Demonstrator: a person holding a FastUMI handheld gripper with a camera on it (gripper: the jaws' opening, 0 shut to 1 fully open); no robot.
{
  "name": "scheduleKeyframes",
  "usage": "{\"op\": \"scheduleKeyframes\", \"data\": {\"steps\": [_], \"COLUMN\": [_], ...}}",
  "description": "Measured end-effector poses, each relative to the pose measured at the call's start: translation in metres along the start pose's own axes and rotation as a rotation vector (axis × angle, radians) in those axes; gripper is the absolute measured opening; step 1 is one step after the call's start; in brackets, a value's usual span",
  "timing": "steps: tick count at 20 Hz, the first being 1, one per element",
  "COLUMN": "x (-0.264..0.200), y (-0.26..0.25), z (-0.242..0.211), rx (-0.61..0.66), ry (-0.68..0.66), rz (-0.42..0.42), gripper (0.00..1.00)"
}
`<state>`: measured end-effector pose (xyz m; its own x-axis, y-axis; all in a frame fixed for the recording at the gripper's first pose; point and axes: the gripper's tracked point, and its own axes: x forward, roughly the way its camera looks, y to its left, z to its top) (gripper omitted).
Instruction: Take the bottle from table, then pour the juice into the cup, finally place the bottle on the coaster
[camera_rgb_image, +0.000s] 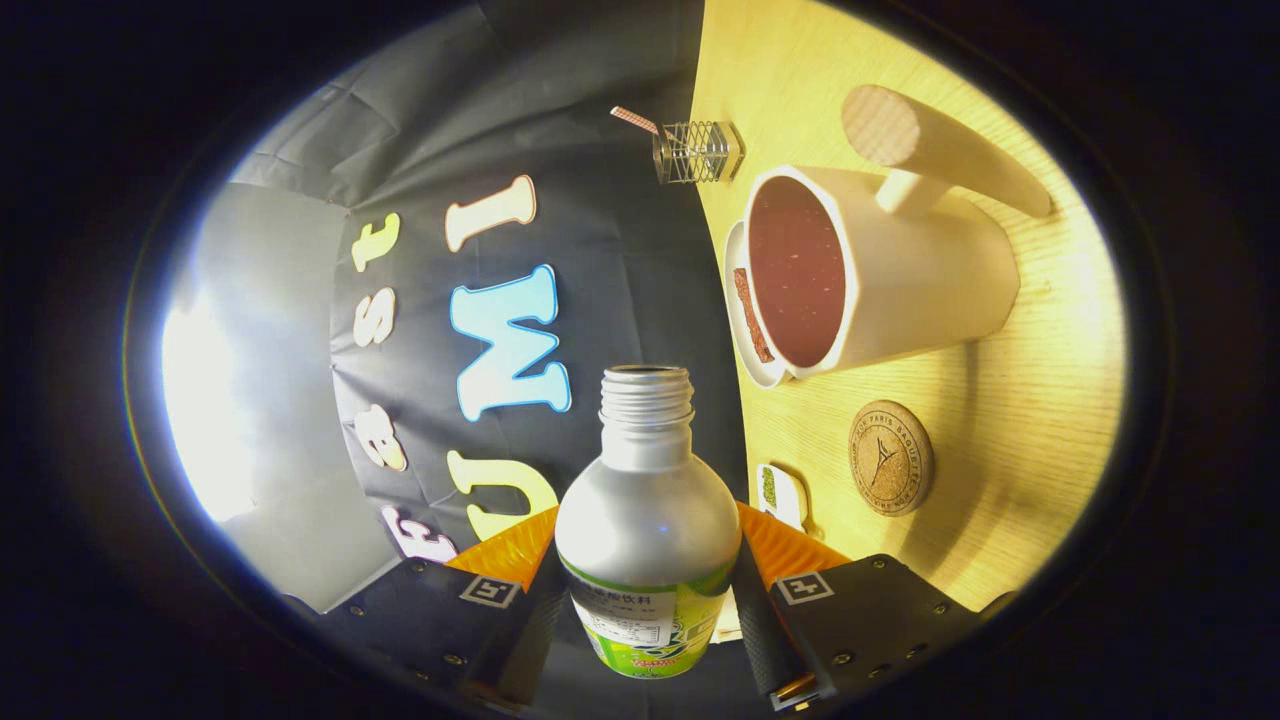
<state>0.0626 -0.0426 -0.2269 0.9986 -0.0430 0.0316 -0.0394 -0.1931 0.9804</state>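
My gripper is shut on a silver bottle with a green label and an open threaded neck. The whole view is rolled sideways, so the wooden table stands like a wall to the right of the bottle. A white cup with a thick wooden handle lies beyond the fingers to the right, its mouth facing the bottle's side and its inside dark reddish. The round cork coaster sits on the table below the cup, just ahead of the right finger.
A small white dish with a brown bar on it rests beside the cup's mouth. A wire holder with a striped straw stands at the table's far edge. A small white piece with a green patch lies near the right finger.
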Motion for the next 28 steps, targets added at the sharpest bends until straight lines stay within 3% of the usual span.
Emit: {"op": "scheduleKeyframes", "data": {"steps": [28], "x": [0.0054], "y": [0.0079], "z": [-0.0068], "rx": [0.134], "ry": [-0.014], "rz": [0.059], "gripper": [0.78]}}
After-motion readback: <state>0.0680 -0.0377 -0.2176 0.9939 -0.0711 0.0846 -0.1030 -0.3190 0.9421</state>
